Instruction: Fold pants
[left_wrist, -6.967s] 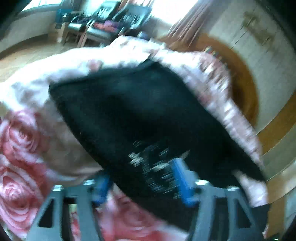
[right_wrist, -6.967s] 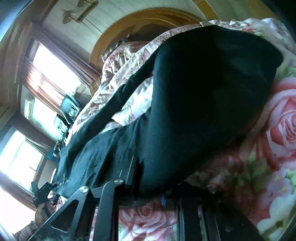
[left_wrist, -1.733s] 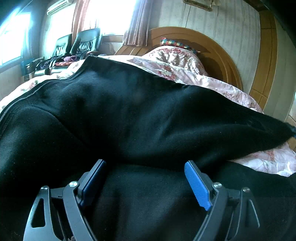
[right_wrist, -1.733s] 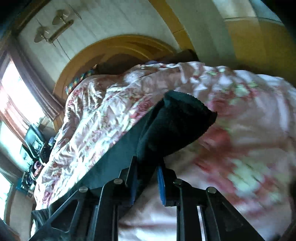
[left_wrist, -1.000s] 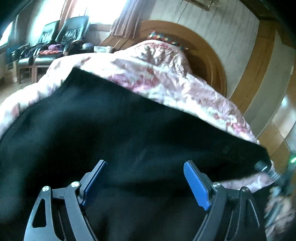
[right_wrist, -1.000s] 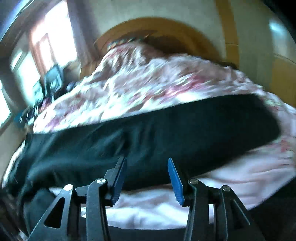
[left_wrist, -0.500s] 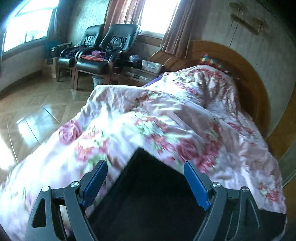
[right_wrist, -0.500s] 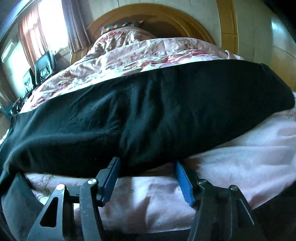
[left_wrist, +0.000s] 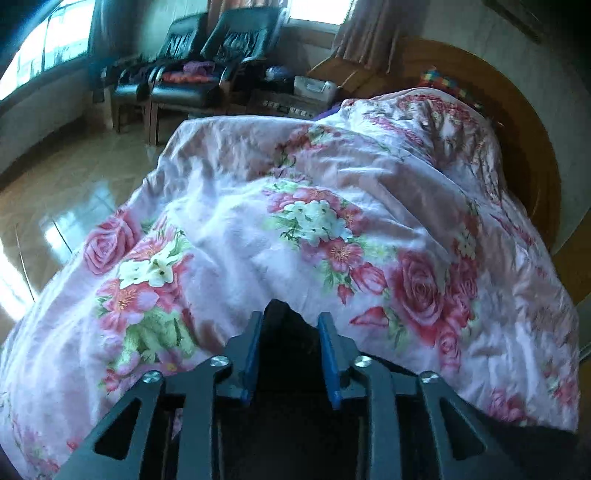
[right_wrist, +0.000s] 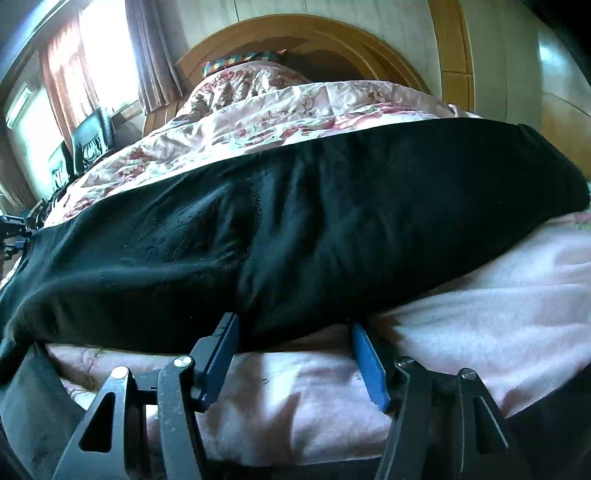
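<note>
Pants: black pants lie spread on a flowered quilt on a bed.
Long axis: in the right wrist view the pants run as one long band across the picture, from the lower left edge up to a rounded end at the far right, crosswise to the line the right gripper points along.
Near edge: the lower edge of the band sags toward the right gripper; bare pink quilt shows below it.
Far side: the quilt rises behind the pants toward a curved wooden headboard.
Left gripper: the left gripper has just been closing, and a narrow peak of black cloth stands between its blue pads; the pads appear to press on it from both sides.
Pants by left gripper: the cloth tip points away from the camera, and dark cloth fills the gap back toward the gripper body.
Right gripper: the right gripper has its jaws apart; the pants' near edge lies at the fingertips, across the gap, with the pads on either side and not pinching it.
Room: two dark armchairs stand beyond the bed on a shiny floor.
</note>
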